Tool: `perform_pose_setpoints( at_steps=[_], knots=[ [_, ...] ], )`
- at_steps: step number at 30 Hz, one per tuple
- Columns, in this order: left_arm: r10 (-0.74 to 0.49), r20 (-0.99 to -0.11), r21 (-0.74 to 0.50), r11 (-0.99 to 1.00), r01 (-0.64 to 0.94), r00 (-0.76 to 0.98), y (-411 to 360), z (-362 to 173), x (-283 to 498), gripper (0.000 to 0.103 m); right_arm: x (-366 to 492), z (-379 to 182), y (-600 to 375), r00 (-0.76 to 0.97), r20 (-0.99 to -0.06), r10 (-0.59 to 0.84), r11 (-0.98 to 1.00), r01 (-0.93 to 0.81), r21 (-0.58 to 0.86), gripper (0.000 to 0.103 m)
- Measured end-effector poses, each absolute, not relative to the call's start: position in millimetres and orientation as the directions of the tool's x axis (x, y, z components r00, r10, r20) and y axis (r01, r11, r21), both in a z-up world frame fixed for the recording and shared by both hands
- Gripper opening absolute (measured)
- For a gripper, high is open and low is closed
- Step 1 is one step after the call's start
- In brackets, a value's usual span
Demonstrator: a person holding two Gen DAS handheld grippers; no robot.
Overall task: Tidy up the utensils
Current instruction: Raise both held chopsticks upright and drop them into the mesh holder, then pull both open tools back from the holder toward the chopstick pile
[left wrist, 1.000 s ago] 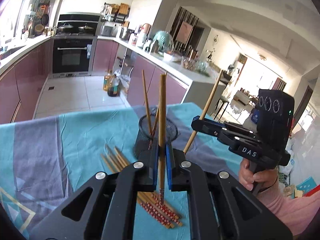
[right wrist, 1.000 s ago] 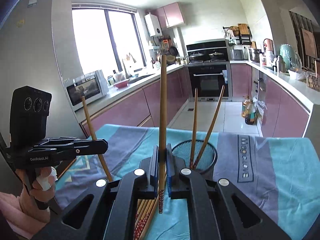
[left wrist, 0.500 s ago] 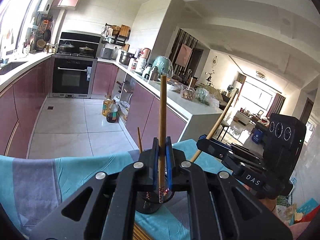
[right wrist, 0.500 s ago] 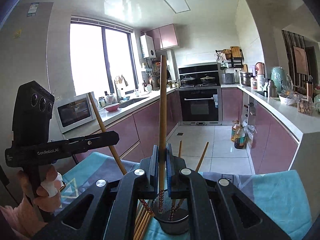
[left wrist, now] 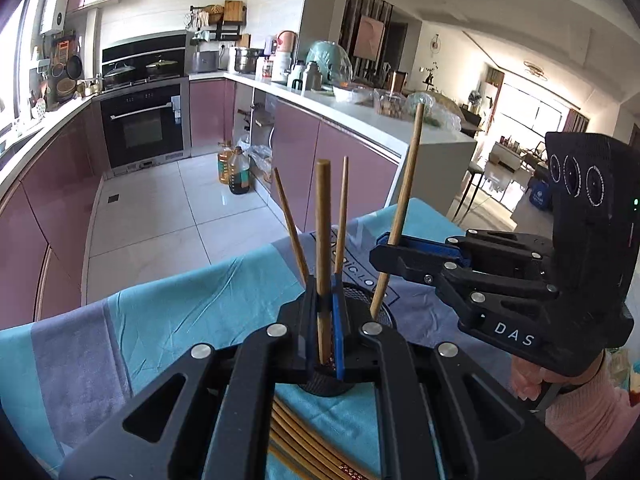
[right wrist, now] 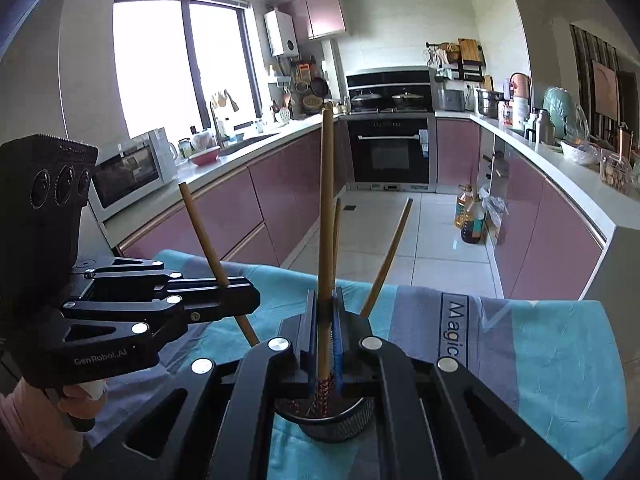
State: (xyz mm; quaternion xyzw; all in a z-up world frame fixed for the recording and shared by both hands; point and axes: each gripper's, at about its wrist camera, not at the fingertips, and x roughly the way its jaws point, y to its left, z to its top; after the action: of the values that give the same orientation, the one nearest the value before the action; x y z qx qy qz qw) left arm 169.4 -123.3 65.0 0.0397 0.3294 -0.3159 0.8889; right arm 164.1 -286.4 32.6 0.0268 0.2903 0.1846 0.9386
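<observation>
while clamped on a chopstick, left hand-held gripper, right hand-held gripper likewise

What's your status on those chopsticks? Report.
Left gripper and right gripper each shut on a chopstick. Both tips over the mesh holder. More chopsticks wait on the cloth.

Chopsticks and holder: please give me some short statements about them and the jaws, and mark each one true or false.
1. Each gripper is shut on one chopstick. True: the left gripper grips the left chopstick, the right gripper the right chopstick.
2. The mesh holder is empty. False: two chopsticks stand in it.
3. More chopsticks lie on the tablecloth. True: loose chopsticks lie near the holder.
4. The tablecloth is red. False: it is teal and grey.
</observation>
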Motion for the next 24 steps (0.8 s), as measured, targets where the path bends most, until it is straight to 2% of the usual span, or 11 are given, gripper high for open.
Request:
perform_pose_setpoints(
  at_steps=[6,14,17,22,24],
  knots=[
    [-0.517,-0.659,-0.138,0.797,0.588,0.545,-133.7,45.2,188.7,0.008,177.9,14.2,-280.3,0.706,-0.618,0.345,0.935,-0.317,0.160,0.006],
    [-0.493,-0.673,-0.149,0.820,0.552,0.551,-136.6,30.8,203.7,0.009,187.9,12.2,-286.1,0.715,-0.612,0.338,0.941,-0.268,0.206,0.008],
    [-0.488,-0.663,-0.146,0.828,0.541,0.568,-133.3,29.3,199.5,0.016,187.7,14.4,-289.0,0.733,-0.597,0.327,0.945,-0.254,0.206,0.009],
    [-0.481,-0.634,-0.147,0.844,0.516,0.605,-119.8,31.3,189.6,0.020,181.2,15.5,-293.2,0.752,-0.578,0.316,0.949,-0.240,0.206,0.009],
    [-0.477,-0.615,-0.142,0.850,0.507,0.627,-112.6,33.1,182.0,0.027,173.8,17.0,-293.8,0.758,-0.566,0.325,0.946,-0.251,0.207,0.011]
  ],
)
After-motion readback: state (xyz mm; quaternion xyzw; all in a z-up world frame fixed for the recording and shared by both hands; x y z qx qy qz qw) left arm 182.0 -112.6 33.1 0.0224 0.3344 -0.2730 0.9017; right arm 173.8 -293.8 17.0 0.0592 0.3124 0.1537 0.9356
